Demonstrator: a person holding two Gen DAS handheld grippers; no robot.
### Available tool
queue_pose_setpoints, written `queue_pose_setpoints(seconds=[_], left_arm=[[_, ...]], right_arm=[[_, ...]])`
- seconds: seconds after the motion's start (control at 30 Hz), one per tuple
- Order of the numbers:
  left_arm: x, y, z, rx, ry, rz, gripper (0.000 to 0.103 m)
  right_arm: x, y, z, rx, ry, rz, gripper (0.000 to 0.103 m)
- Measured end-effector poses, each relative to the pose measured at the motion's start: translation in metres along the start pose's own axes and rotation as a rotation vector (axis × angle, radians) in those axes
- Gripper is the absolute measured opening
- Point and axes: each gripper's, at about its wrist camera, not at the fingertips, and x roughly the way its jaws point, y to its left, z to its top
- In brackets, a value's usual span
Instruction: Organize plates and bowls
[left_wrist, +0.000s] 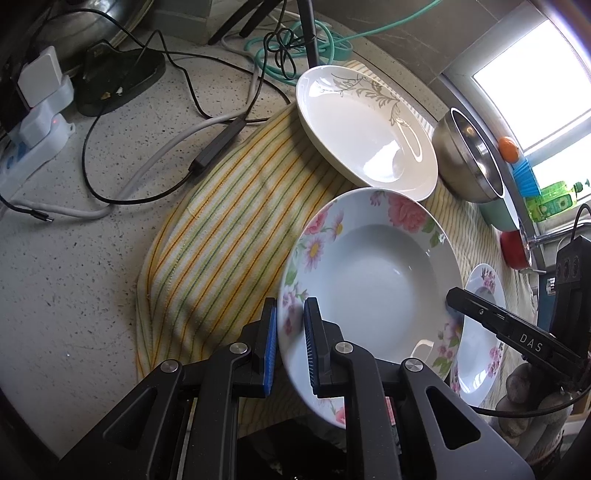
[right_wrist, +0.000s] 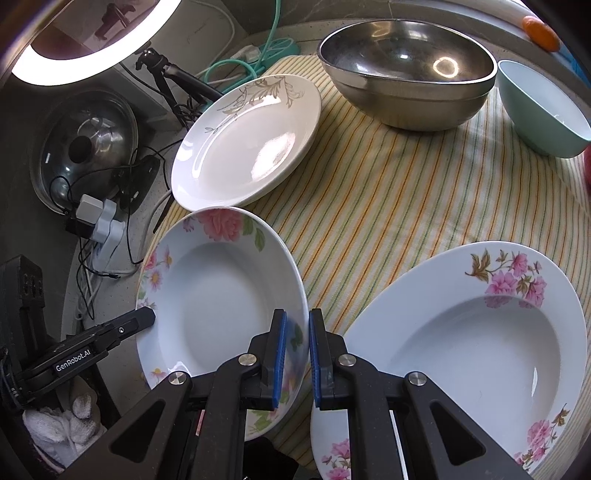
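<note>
A deep plate with pink roses on its rim (left_wrist: 373, 288) (right_wrist: 221, 295) is held between both grippers over the striped cloth (left_wrist: 221, 240) (right_wrist: 406, 192). My left gripper (left_wrist: 290, 325) is shut on its left rim, and shows in the right wrist view as a black finger at that rim (right_wrist: 147, 315). My right gripper (right_wrist: 297, 325) is shut on the opposite rim, its fingers (left_wrist: 458, 297) showing in the left wrist view. A second flowered deep plate (right_wrist: 461, 350) (left_wrist: 480, 354) lies on the cloth to the right. A white plate with a grey leaf pattern (left_wrist: 365, 133) (right_wrist: 251, 147) lies behind.
A steel bowl (right_wrist: 406, 74) (left_wrist: 469, 155) and a teal bowl (right_wrist: 539, 110) stand at the back of the cloth. Cables and a power strip (left_wrist: 33, 140) cover the speckled counter on the left. A pot lid (right_wrist: 81, 147), tripod (right_wrist: 166, 70) and ring light (right_wrist: 92, 55) stand beyond.
</note>
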Motion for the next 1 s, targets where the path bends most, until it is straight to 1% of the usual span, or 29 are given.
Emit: queue_pose_setpoints(seconds=[0.27, 0.5, 1.0], left_arm=[[-0.006, -0.007, 0.005, 0.014, -0.018, -0.008, 0.012], [-0.010, -0.020, 0.010, 0.046, -0.029, -0.020, 0.012], [-0.004, -0.068, 0.018, 0.159, -0.023, -0.077, 0.012]], right_arm=[[-0.010, -0.002, 0.001, 0.017, -0.022, 0.006, 0.011], [-0.024, -0.005, 0.000, 0.033, -0.053, 0.007, 0.011], [-0.058, -0.036, -0.015, 0.138, -0.124, -0.024, 0.011]])
